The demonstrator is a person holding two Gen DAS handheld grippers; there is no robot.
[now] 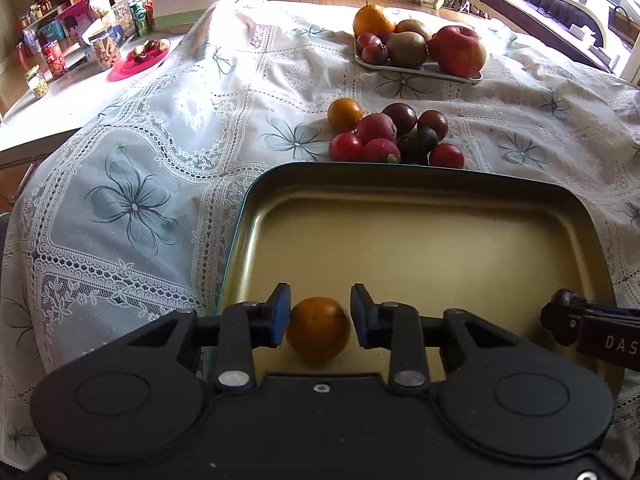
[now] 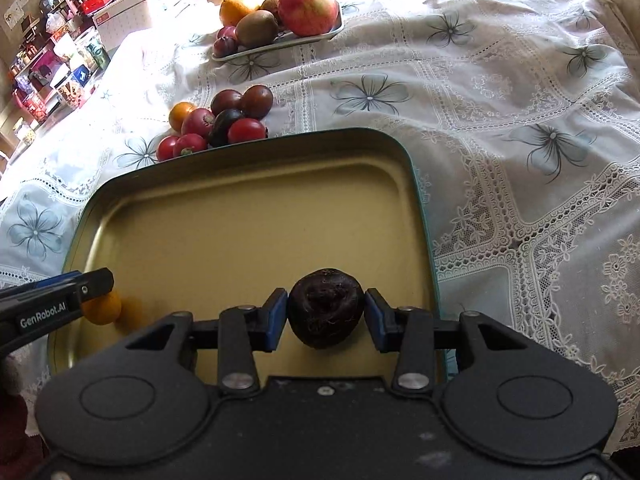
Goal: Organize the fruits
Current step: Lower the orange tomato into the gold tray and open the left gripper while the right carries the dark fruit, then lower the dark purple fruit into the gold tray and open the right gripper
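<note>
fruits sit between both claws over tray (image 1: 440, 184).

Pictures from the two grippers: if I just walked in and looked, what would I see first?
Probably the big gold tray right in front, with the left gripper around a small orange fruit and the right gripper around a dark wrinkly fruit. Just past the tray, a heap of little red, purple and orange fruits lies on the lace tablecloth. Farther back, a big red apple sits on a plate of fruit.
</note>
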